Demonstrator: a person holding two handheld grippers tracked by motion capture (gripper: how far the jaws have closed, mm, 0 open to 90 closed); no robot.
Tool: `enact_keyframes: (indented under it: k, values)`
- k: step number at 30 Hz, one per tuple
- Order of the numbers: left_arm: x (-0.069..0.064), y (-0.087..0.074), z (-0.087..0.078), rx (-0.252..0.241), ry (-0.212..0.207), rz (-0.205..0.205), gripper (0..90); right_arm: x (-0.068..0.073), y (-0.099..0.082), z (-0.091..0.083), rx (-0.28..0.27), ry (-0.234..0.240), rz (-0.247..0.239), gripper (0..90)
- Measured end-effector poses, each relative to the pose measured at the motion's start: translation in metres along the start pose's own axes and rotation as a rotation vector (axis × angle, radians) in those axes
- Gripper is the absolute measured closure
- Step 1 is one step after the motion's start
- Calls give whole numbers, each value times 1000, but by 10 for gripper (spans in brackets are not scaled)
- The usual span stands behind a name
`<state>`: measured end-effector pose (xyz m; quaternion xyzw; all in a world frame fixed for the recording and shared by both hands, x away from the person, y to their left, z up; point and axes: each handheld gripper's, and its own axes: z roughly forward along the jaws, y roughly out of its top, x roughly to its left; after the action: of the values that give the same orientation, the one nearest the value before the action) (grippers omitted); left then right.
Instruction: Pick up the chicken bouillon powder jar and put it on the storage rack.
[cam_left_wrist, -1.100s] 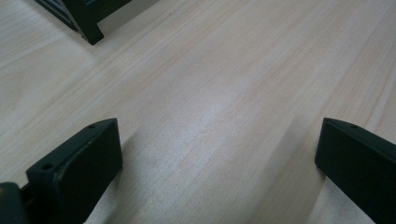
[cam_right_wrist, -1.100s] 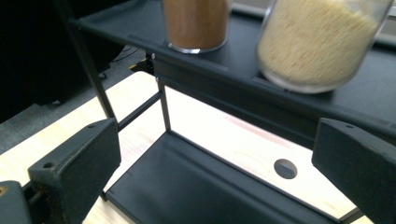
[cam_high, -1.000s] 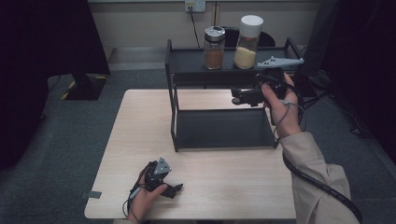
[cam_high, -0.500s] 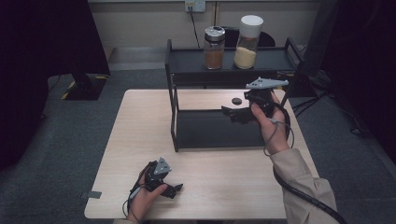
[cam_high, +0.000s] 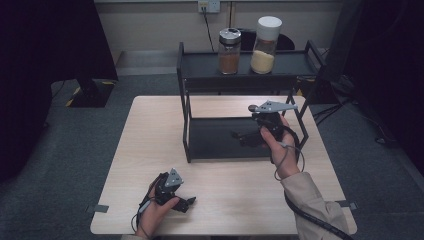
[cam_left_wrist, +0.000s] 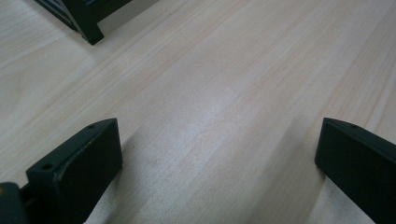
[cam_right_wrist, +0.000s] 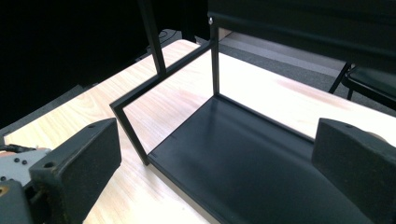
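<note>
We are holding the right gripper (cam_high: 243, 138) over the black rack's (cam_high: 186, 125) lower shelf (cam_right_wrist: 261, 168), its jaws spread wide and empty, pointing left along the shelf. The left gripper (cam_high: 186, 202) is resting on the table (cam_high: 150, 130) near its front edge, jaws wide apart, gripping nothing.

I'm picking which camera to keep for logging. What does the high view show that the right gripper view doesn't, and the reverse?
The high view alone shows two glass jars, one of brown powder and one of yellow powder, on the top shelf, plus the left gripper. The right gripper view alone gives a close look between its open jaws. Both show the black metal two-tier rack and pale wooden table.
</note>
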<state>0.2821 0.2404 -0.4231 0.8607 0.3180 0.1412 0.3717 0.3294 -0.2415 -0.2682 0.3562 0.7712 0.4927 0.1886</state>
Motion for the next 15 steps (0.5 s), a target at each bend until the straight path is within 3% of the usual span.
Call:
enact_keyframes:
  k: [15]
  values:
    - [0, 0, 0, 2, -1, 0, 0, 7, -44, 25, 68, 17, -4, 5]
